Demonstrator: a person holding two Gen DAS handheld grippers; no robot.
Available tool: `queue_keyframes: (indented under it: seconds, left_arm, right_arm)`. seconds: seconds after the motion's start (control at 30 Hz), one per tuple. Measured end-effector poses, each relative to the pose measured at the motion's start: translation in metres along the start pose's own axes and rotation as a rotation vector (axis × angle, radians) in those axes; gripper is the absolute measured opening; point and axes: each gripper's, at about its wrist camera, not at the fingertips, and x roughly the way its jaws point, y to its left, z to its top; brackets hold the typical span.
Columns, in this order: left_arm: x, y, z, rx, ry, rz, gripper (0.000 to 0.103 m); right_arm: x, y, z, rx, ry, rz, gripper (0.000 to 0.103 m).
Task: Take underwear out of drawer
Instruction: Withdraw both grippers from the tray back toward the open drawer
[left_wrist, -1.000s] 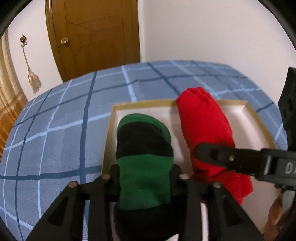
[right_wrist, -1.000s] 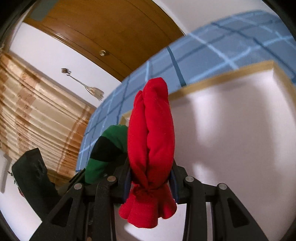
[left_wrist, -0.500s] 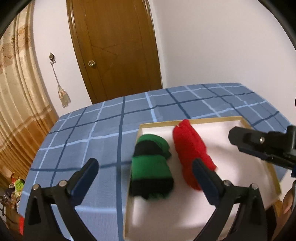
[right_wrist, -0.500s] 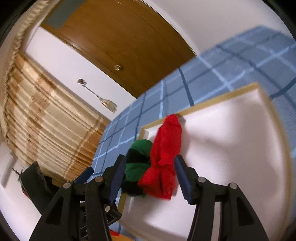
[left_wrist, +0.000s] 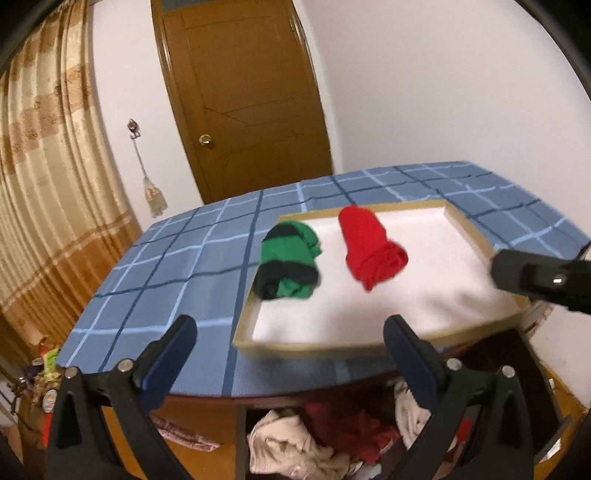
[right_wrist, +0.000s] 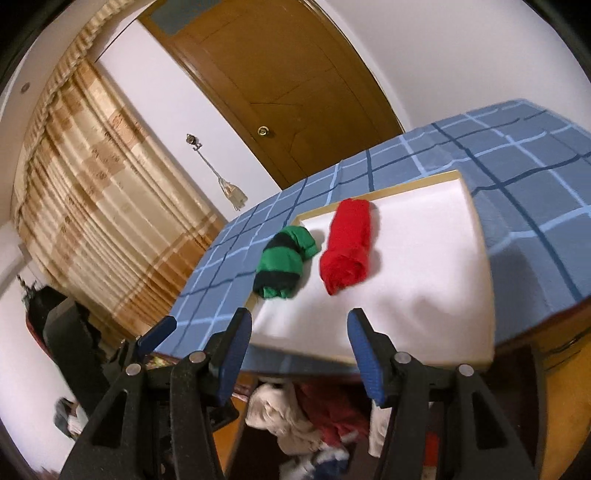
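Two rolled pieces of underwear lie side by side in a shallow white tray (left_wrist: 476, 238) (right_wrist: 476, 229) on the blue checked tabletop: a green and black roll (left_wrist: 290, 264) (right_wrist: 284, 262) on the left, a red roll (left_wrist: 371, 245) (right_wrist: 347, 245) on the right. My left gripper (left_wrist: 290, 350) is open wide with nothing between its fingers, back from the tray's near edge. My right gripper (right_wrist: 297, 341) is open and empty too; one of its fingers (left_wrist: 535, 278) shows at the right of the left wrist view. Below the table edge an open drawer (left_wrist: 332, 439) (right_wrist: 314, 417) holds a heap of white and red clothes.
The blue checked cloth (left_wrist: 166, 280) (right_wrist: 517, 162) covers the table. A brown door (left_wrist: 240, 99) and white wall stand behind it, beige curtains (left_wrist: 44, 206) at the left. Clutter lies on the floor at the lower left (left_wrist: 44, 376).
Both grippers let go of their rolls, opened and drew back and up from the tray. The green and red rolls now lie free in the tray, and the drawer below has come into view.
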Motion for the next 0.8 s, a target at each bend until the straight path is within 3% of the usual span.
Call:
queue_keyframes:
  seconds: [0.53, 0.8]
  left_arm:
    - [-0.01, -0.013, -0.082, -0.019, 0.044, 0.024, 0.103]
    - [-0.023, -0.016, -0.103, -0.013, 0.027, 0.036, 0.103]
  right_arm:
    - [-0.024, -0.002, -0.082, -0.193, -0.031, -0.136, 0.057]
    - [-0.024, -0.005, -0.11, -0.191, -0.01, -0.127, 0.057]
